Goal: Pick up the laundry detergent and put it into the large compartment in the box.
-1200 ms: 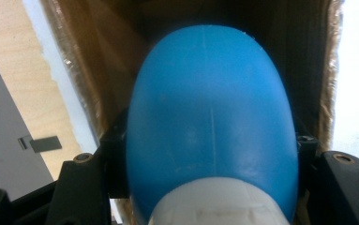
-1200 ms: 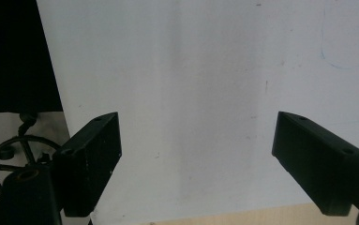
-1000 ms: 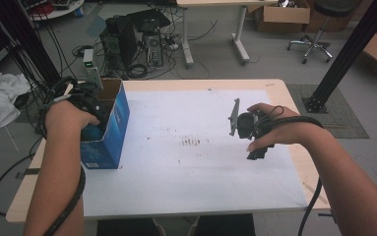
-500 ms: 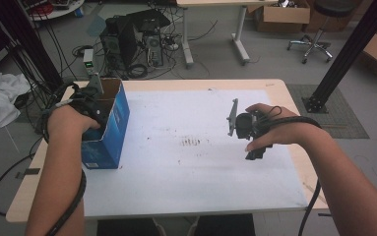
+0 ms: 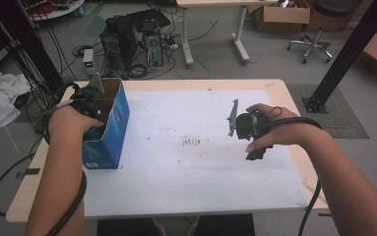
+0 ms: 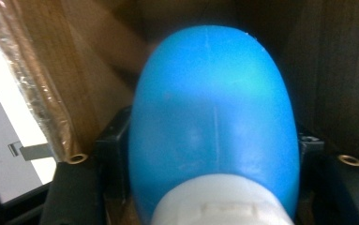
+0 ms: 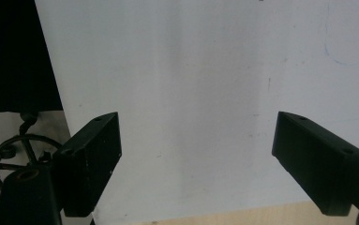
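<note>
A wooden tabletop (image 5: 284, 91) carries a large white sheet (image 5: 176, 177) that covers most of it, marked with small dark specks near its middle. At the left edge of the tabletop, on the sheet's left border, stands an open blue cardboard box (image 5: 112, 135) with brown inner walls. The left hand (image 5: 70, 123) reaches into the top of this box with the left gripper (image 5: 95, 101). In the left gripper view, a blue rounded bottle (image 6: 212, 122) with a white cap (image 6: 221, 206) sits between the jaws inside the box, the black jaws pressed against its two sides, so the tool is clamped on it. Over the right part of the sheet, the right hand (image 5: 272, 130) holds the right gripper (image 5: 245, 125) above the surface. In the right gripper view, the right gripper (image 7: 196, 150) has its jaws spread wide with nothing between them, and the white sheet and a strip of tabletop edge lie beyond.
</note>
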The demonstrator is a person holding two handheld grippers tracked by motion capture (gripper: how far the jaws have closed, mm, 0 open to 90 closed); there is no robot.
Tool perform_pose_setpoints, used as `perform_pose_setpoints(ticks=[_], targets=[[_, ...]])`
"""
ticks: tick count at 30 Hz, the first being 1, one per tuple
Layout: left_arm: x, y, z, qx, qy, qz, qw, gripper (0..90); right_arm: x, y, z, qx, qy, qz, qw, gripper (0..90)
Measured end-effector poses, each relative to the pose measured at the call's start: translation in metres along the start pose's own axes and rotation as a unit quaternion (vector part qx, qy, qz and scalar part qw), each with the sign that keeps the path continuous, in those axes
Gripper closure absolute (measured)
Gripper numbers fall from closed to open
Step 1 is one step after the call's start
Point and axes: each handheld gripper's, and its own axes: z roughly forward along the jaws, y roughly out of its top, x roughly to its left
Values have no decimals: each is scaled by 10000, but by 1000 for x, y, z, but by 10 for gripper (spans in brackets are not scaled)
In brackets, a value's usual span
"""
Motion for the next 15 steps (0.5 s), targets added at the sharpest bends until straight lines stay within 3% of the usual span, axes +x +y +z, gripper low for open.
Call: perform_pose_setpoints(ticks=[15], targets=[[-3, -2, -14, -200, 88, 33, 9998, 302, 3, 1, -1, -22, -29, -24, 10000, 161]])
